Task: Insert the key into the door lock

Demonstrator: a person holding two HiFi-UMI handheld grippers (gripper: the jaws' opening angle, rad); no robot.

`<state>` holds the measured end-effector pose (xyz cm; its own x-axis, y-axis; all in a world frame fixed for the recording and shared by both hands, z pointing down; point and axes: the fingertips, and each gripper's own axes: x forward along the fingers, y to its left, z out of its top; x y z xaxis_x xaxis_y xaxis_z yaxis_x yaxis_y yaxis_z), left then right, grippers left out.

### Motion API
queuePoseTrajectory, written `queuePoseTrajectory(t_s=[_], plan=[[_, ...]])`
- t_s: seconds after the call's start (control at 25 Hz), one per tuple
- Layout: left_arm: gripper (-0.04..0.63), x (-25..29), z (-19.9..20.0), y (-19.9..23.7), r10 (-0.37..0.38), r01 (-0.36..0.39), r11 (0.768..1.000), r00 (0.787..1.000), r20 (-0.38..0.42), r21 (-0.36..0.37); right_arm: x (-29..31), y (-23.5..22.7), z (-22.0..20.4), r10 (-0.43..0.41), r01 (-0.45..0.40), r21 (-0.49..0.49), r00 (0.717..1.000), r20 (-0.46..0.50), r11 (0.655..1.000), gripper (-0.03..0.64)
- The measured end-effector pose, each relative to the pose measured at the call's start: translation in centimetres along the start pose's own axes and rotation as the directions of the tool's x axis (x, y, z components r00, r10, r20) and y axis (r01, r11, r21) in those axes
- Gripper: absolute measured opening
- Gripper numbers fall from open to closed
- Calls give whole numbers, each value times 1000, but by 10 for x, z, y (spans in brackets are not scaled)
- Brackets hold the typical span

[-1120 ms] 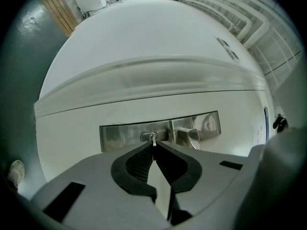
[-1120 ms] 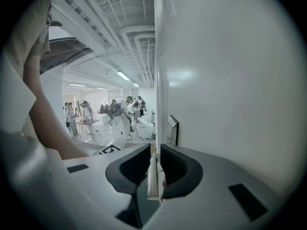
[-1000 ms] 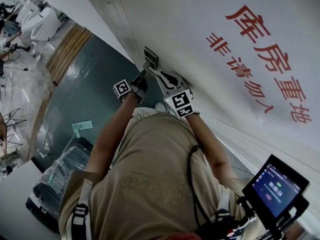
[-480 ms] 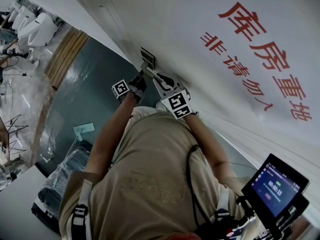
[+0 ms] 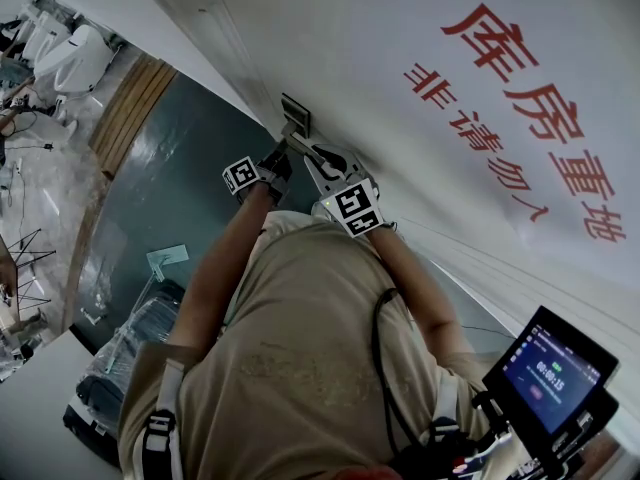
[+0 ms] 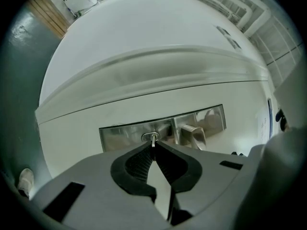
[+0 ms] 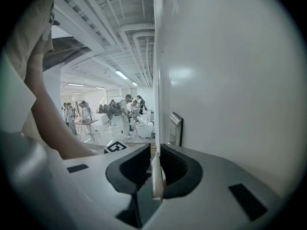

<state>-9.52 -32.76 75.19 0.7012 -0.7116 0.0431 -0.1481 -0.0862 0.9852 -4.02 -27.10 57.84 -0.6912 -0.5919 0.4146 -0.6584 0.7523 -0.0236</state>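
The key [image 6: 152, 141] was pinched between the tips of the left gripper [image 6: 152, 146], whose jaws were clenched on it. Its short exposed end was seen meeting the oval keyhole [image 6: 149, 136] in the brushed metal lock plate [image 6: 120, 135]; how far it had entered could not be told. A lever handle [image 6: 193, 134] was mounted on the same plate, just beside the keyhole. The plate was set in a white door [image 6: 72, 128]. The right gripper [image 7: 154, 153] was held beside that door with its jaws drawn together, only a narrow pale sliver [image 7: 154, 176] being shown between the pads, and the plate was seen edge-on beyond it. In the head view both grippers were held out by a person in a beige shirt [image 5: 300, 348], red characters [image 5: 530, 118] were printed on the white surface, and a grey-green floor [image 5: 170, 158] was seen beyond the arms.
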Motion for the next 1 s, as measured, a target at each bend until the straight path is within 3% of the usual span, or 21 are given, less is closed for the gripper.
queuePoseTrajectory(t_s=[0.24,0.48,0.68,0.84,1.0], plan=[[34,3,0,-3,-18,21,996,999,34,-89,0,3,-1,5,-5,-2,1000,-3,1000,71],[34,4,0,-2,-5,5,1000,1000,7,-25,0,3,-2,1,-1,5,1000,-5,1000,71],[34,4,2,0,-8,8,999,1000,8,-43,-1,4,-5,5,-5,7,1000,-13,1000,71],[34,5,1,-1,-5,5,1000,1000,-12,3,-1,3,-6,3,-3,9,1000,-16,1000,71],[34,6,1,-5,-30,31,996,999,14,-79,1,3,-5,5,-5,9,1000,-15,1000,71]])
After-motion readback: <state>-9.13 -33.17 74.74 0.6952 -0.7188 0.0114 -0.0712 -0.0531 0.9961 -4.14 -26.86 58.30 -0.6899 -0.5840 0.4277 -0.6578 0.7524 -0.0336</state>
